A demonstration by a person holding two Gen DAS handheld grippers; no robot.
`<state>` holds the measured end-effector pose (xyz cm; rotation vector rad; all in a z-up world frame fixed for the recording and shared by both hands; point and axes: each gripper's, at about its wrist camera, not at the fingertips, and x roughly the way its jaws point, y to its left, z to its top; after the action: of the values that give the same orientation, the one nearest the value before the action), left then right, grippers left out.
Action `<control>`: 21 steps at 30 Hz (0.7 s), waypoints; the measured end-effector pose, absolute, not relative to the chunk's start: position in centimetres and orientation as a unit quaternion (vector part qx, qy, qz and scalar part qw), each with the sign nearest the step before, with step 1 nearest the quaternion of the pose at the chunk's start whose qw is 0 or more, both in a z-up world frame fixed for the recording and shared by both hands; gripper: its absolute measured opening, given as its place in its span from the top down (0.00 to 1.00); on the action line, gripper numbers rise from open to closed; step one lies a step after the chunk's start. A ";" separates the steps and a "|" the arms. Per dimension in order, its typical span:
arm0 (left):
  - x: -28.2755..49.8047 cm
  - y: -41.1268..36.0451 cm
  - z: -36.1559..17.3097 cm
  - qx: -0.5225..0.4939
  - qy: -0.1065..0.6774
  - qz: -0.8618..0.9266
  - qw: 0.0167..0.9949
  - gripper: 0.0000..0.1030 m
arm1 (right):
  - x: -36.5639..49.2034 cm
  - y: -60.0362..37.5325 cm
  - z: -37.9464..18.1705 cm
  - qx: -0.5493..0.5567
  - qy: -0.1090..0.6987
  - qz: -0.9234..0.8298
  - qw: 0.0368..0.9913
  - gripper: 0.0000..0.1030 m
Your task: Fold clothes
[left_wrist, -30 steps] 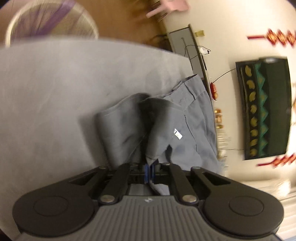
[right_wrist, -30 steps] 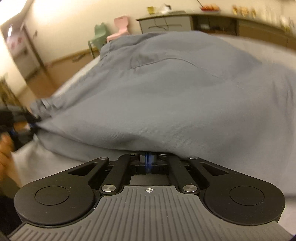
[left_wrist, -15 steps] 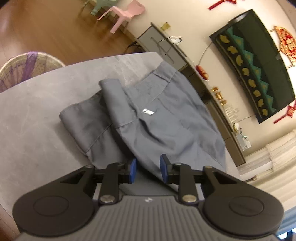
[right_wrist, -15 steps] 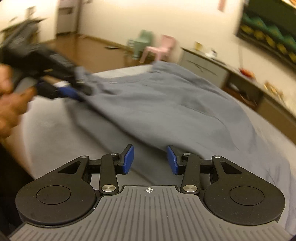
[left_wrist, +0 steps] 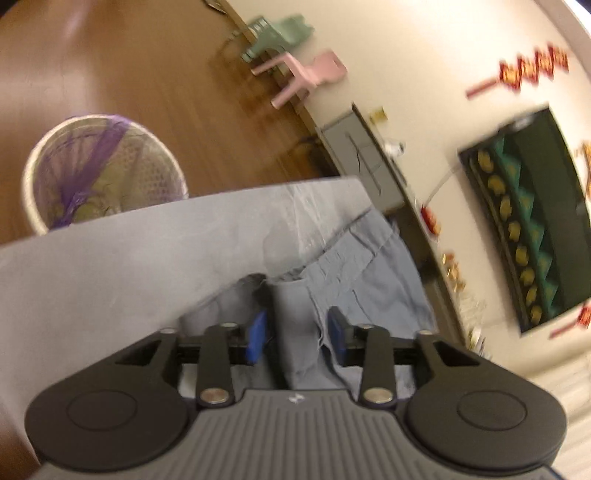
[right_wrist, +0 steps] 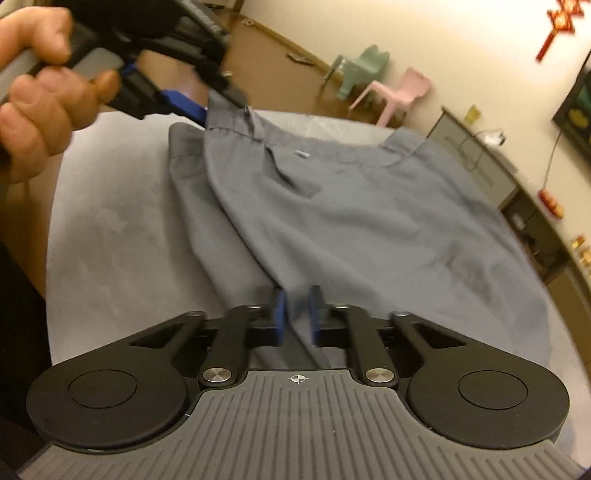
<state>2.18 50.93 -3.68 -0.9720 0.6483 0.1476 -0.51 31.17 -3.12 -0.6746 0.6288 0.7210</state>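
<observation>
A grey garment [right_wrist: 369,206] lies partly folded on the grey table [right_wrist: 129,229], one long flap doubled over down the left side. A hand [right_wrist: 40,110] holds my left gripper [right_wrist: 219,105] at the garment's raised far-left corner. In the left wrist view the left gripper [left_wrist: 298,338] has its jaws opening, and a fold of the garment [left_wrist: 354,295] sits between the blue pads with gaps on both sides. My right gripper [right_wrist: 296,315] is at the near end of the folded flap, its jaws closing on a pinch of the cloth.
A wire basket [left_wrist: 99,170] with purple cloth in it stands on the wooden floor beyond the table edge. A pink chair [left_wrist: 310,77], a green chair [left_wrist: 280,33] and a low grey cabinet [left_wrist: 369,166] line the wall. Bare tabletop [left_wrist: 110,277] lies left of the garment.
The left jaws went from shut on the cloth to apart, and that gripper rose. The right gripper opened, let the cloth go, swung sideways while rolling, and closed on the flap's near end.
</observation>
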 end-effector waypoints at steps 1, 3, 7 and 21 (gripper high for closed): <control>3.0 50.6 -3.8 -0.449 0.317 0.064 0.833 0.58 | -0.4 31.0 -3.0 -0.310 0.295 0.341 0.837 1.00; 4.0 50.0 -4.0 -0.434 0.331 0.035 0.837 0.91 | -0.4 30.6 -2.8 -0.296 0.289 0.343 0.844 1.00; 1.0 51.3 -4.4 -0.521 0.243 -0.068 0.816 0.93 | -2.5 29.2 -0.7 -0.272 0.252 0.360 0.856 1.00; -3.5 47.4 -3.9 -0.480 0.312 0.118 0.811 0.56 | -0.8 33.2 -3.1 -0.340 0.244 0.385 0.823 1.00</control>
<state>-3.49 47.35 -3.92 -1.0265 0.6673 0.2520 -0.76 33.25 -3.10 -0.7235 0.5190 0.8185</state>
